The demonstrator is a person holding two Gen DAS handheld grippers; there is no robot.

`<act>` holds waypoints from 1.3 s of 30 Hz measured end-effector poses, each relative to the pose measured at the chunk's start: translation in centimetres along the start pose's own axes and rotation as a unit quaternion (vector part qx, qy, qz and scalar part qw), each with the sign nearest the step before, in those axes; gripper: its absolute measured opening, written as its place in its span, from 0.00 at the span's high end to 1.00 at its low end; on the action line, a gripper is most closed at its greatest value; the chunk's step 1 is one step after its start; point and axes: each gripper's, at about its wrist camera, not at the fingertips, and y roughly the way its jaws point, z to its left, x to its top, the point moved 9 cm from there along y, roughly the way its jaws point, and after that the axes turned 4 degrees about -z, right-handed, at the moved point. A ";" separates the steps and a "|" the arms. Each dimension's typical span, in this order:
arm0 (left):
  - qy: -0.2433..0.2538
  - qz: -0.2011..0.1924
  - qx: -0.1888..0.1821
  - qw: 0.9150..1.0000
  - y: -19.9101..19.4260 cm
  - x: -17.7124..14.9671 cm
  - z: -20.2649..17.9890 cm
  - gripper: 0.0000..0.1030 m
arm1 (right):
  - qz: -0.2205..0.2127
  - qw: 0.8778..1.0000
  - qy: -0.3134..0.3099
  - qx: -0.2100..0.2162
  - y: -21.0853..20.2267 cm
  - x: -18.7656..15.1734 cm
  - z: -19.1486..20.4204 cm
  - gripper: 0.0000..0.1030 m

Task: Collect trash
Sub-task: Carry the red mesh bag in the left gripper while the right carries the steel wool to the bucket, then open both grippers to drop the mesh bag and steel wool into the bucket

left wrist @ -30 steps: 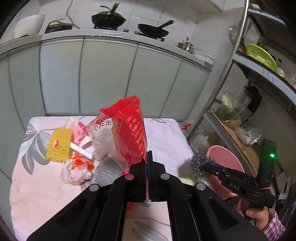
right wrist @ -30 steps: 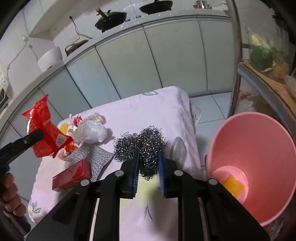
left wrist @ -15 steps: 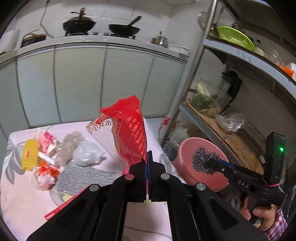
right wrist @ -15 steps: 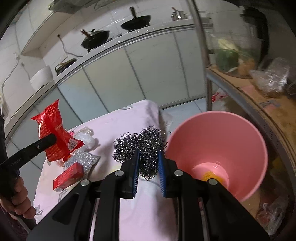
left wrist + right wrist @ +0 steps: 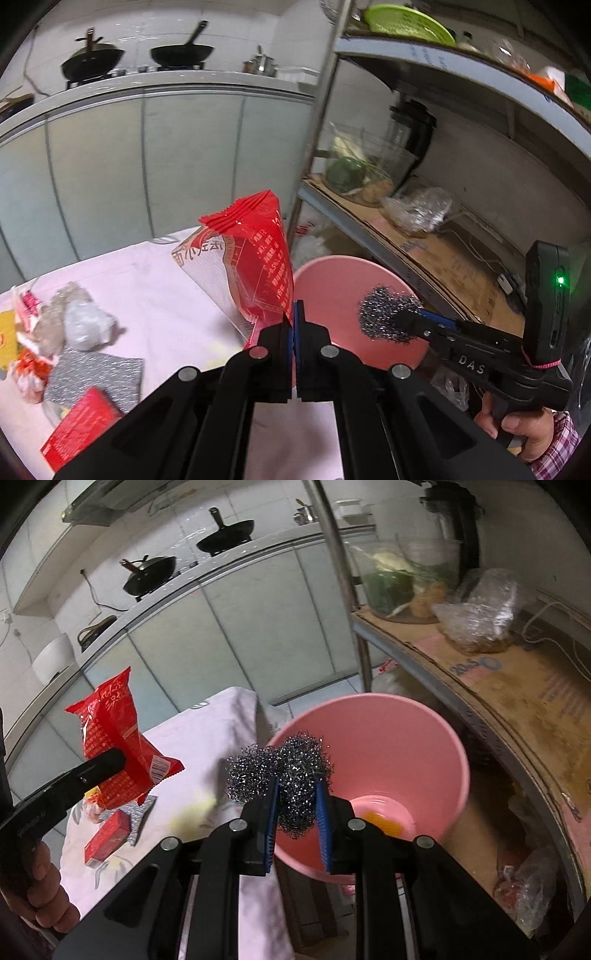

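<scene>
Right wrist view: right claw clamped on steel wool over pink bin (shelf post behind).

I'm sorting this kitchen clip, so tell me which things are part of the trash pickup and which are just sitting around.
Job: red wrapper in left gripper; steel wool in right gripper; pink bin; red box.
Lying about: pans; green basket; shelf.

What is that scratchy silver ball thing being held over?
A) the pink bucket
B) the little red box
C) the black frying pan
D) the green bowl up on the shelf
A: in the right wrist view the steel wool scrubber, pinched in the right hand-held gripper, hangs in front of the open mouth of the pink bucket, beside the table.
</scene>
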 end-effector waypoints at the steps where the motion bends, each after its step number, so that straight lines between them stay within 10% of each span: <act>1: 0.004 0.003 -0.004 1.000 0.4 -0.1 -0.5 1.00 | 0.000 1.000 0.002 -0.003 0.0 0.0 -0.4 0.81; 39: 0.032 0.120 -0.090 0.988 12.4 -5.2 -6.5 1.00 | 0.082 0.992 0.004 -0.091 5.7 -3.8 -6.1 0.81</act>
